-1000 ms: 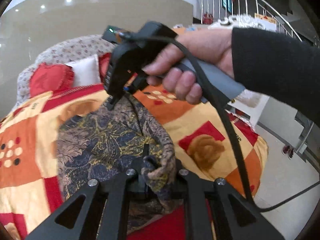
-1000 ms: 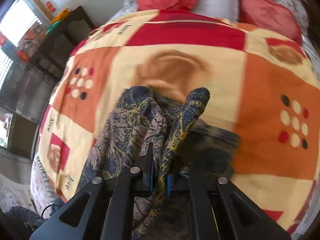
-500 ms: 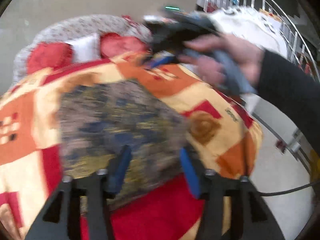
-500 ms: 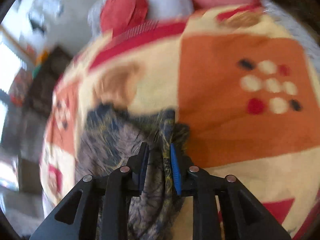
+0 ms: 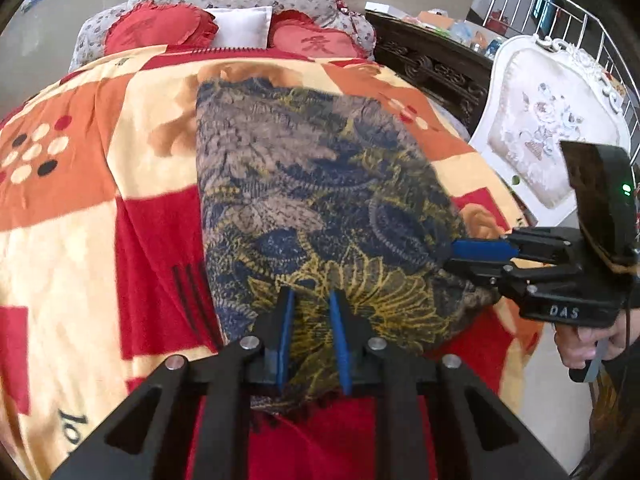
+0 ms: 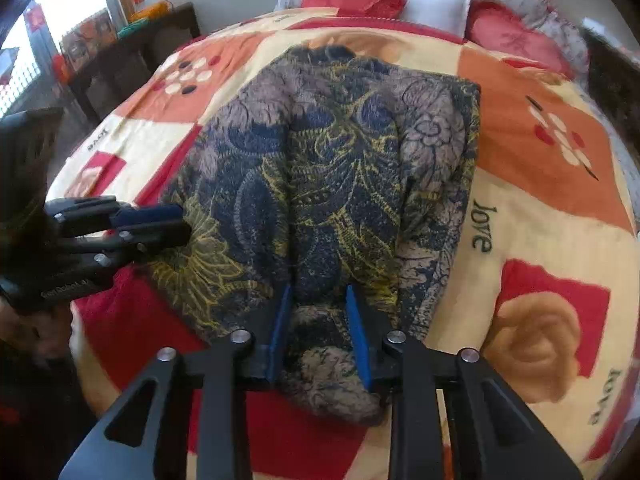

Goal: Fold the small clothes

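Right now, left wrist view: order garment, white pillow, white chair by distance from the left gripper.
From the left gripper:
1. Garment, between the fingers, on the near edge of the bed.
2. White chair, right, off the bed.
3. White pillow, far end, between red cushions.

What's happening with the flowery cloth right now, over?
Left gripper open, straddling near edge. Right gripper open over near hem. Blue, grey and yellow floral garment lying spread on patchwork blanket. Nothing in the way.

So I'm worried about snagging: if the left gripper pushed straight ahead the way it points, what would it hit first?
Probably the patterned garment itself. The left gripper has its jaws apart around the near edge, so going forward would bunch the cloth on the bedspread. Depth is hard to judge.
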Demonstrator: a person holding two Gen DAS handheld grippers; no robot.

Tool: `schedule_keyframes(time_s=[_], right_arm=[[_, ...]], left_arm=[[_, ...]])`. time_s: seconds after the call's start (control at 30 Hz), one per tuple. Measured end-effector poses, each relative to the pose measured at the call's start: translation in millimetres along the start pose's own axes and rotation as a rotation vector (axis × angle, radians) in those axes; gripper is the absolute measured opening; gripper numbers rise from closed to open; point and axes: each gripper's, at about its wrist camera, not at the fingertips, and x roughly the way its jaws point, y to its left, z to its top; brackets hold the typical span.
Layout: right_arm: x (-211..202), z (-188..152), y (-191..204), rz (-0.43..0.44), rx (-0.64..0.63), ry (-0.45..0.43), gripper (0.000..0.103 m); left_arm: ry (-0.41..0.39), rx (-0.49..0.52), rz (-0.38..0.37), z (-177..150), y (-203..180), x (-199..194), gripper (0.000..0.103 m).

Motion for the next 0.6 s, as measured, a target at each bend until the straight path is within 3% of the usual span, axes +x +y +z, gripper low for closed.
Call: schedule_keyframes(time_s=[0.1,0.13,0.27,0.33,0.43,0.5,0.6], right_arm=[[-14.1,21.1,-10.2,-0.008,0.038,0.001,0.047],[-21.1,35.6,-14.3,-0.028,0.054,-0.038,0.047],[-21.9,97.8,-27.3,-0.102,0.177,-0.172,0.047],[-4.0,123.2,-26.1,-0.154,0.214,-0.199,0.047],[39.8,146.8,-34.0,-0.229,0.274,-0.150,0.047],[80.3,149.3,-43.2,-0.268,0.278,-0.010,0.047],[88.8,147.1,-47.8,-0.268,0.247,0.009,0.047]], left_arm=[[-0.096,-0.029,0.005,40.5,8.8,-16.3,0.026],[-0.128,-0.039,0.028,63.1,10.8,-15.9,0.034],[-0.158,-0.108,0.026,138.0,16.2,17.0,0.037],[-0.095,-0.124,0.094,163.4,22.4,59.7,0.037],[0.093,-0.163,0.130,165.7,33.0,120.1,0.036],[0.099,-0.082,0.153,162.7,27.5,129.1,0.037],[0.127,-0.039,0.133,166.9,23.3,118.9,0.042]])
